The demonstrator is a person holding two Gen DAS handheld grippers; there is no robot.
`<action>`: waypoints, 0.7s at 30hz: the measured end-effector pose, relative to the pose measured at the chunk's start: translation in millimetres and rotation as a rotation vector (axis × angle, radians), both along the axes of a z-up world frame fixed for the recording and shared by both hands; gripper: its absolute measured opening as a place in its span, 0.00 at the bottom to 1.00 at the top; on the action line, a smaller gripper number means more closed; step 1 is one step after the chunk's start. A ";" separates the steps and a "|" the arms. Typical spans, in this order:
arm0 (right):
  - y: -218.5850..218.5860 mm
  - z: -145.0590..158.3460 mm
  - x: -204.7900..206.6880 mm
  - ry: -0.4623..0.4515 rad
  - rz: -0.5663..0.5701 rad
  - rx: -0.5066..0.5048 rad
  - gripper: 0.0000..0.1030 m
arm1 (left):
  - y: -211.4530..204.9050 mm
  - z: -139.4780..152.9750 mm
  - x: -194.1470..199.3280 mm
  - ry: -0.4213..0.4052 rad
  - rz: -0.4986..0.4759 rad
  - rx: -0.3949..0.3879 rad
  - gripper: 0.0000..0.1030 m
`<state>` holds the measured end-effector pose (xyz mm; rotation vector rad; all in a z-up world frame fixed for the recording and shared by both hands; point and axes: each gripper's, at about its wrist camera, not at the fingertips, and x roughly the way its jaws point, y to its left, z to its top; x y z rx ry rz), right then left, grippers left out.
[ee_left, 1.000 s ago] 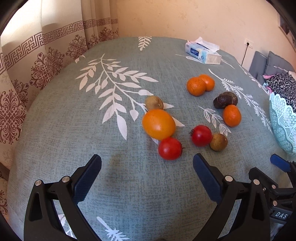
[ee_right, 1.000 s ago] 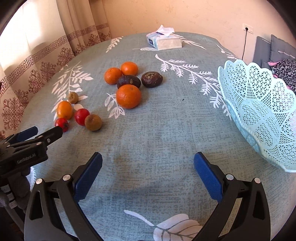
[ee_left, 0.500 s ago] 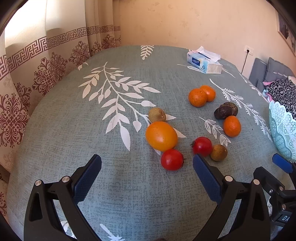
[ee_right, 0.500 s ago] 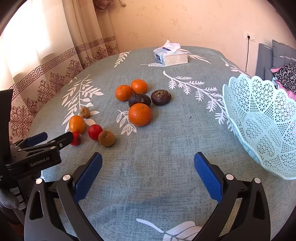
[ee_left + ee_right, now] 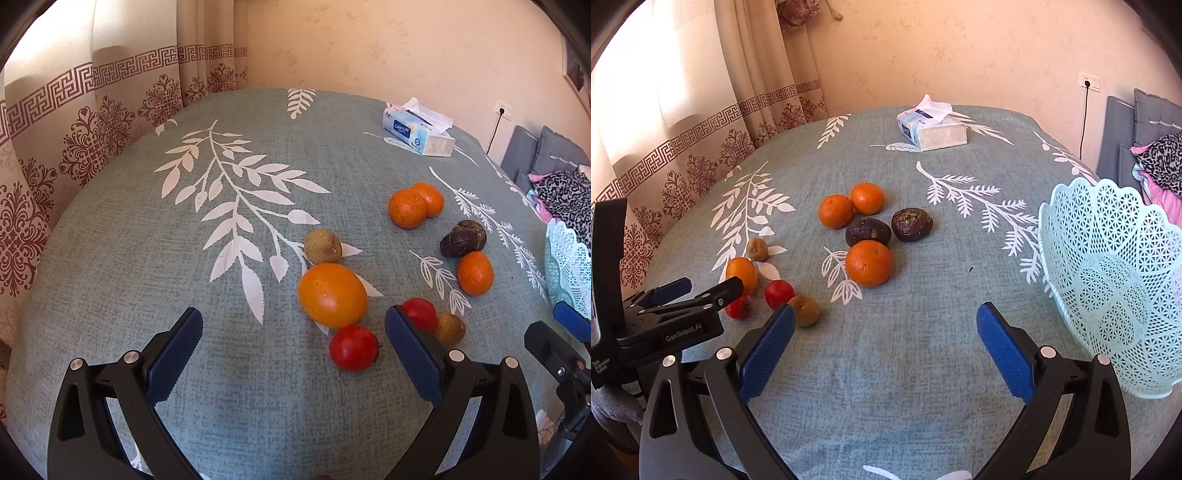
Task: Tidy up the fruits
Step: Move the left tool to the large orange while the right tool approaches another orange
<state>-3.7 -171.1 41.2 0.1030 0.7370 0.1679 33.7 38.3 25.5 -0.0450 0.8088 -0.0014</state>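
Fruit lies scattered on the grey-green leaf-print tablecloth (image 5: 129,258). A large orange fruit (image 5: 332,295), a red fruit (image 5: 353,348) and a brown kiwi-like fruit (image 5: 323,246) sit just ahead of my open left gripper (image 5: 293,332). A second red fruit (image 5: 421,314) and a brown fruit (image 5: 450,328) peek past its right finger. Three oranges (image 5: 868,263) (image 5: 835,211) (image 5: 867,198) and two dark avocados (image 5: 868,231) (image 5: 911,223) lie ahead of my open right gripper (image 5: 885,332). A pale blue lattice basket (image 5: 1115,280), empty, stands to its right.
A tissue pack (image 5: 932,129) rests at the table's far side. Patterned curtains (image 5: 74,122) hang along the left edge. A grey chair with clothes (image 5: 1152,147) stands beyond the right edge. The left gripper's body (image 5: 665,317) shows at the right wrist view's left.
Both grippers have tilted up and drawn slightly back, so the fruit sits lower in each view. Neither gripper has changed its opening; no fruit has moved.
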 end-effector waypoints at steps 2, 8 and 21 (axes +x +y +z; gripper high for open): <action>-1.3 0.3 2.0 -0.001 -0.003 0.001 0.97 | -1.2 0.6 3.7 -0.001 0.000 -0.005 0.95; -4.9 1.6 7.0 -0.006 -0.015 0.003 0.97 | -4.3 0.0 11.1 -0.003 -0.003 -0.014 0.95; 9.5 -5.1 50.0 0.060 0.030 0.010 0.74 | -2.5 -9.1 26.9 0.047 -0.015 -0.086 0.65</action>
